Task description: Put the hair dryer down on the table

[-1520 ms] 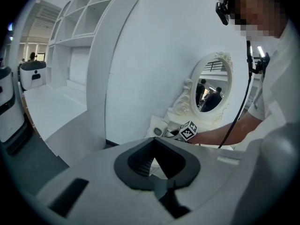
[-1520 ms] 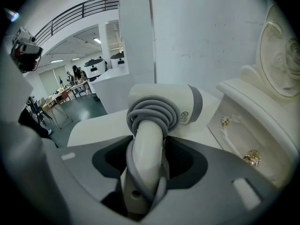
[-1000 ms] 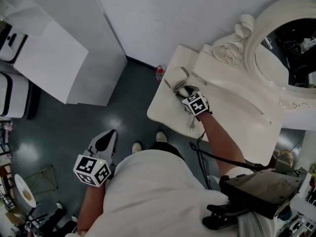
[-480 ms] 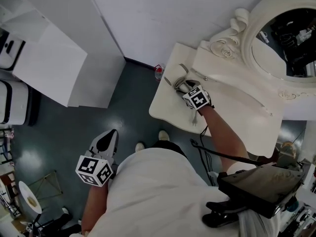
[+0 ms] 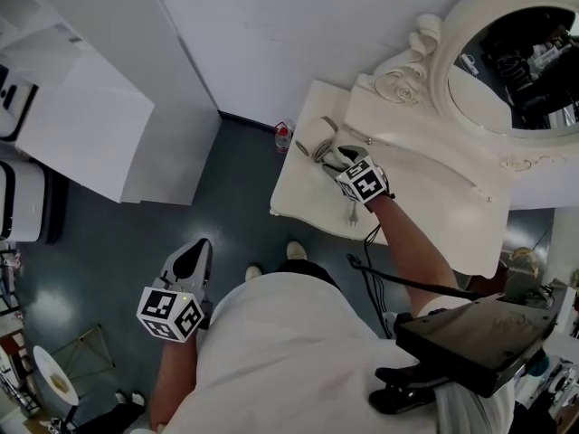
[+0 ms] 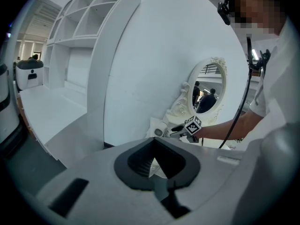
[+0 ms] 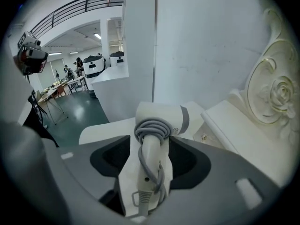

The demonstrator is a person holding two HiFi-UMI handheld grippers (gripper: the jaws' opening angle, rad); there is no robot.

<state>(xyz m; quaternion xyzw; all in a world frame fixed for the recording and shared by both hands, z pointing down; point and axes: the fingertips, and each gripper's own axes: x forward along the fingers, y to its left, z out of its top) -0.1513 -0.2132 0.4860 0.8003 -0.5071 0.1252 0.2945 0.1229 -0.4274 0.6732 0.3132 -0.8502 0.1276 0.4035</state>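
Head view – right gripper [image 5: 344,163] at the table's [image 5: 298,197] far-left corner, hair dryer [image 5: 323,149] lying there, ornate mirror [image 5: 507,70] right; left gripper [image 5: 188,262] well apart, near. Left gripper view – jaws together, empty. Right gripper view – jaws closing, hair dryer handle w/ coiled cord [image 7: 152,130] between, pads clear.

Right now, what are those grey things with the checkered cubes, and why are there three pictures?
A person holds grabbing tongs in each hand; the cubes are part of them. One picture comes from a camera on the person's head, looking down. The other two come from cameras riding on the tongs. The right tongs are closing around a white hair dryer, not squeezing it. It seems to lie on the white table by a mirror. The left tongs are shut and empty, hanging low.
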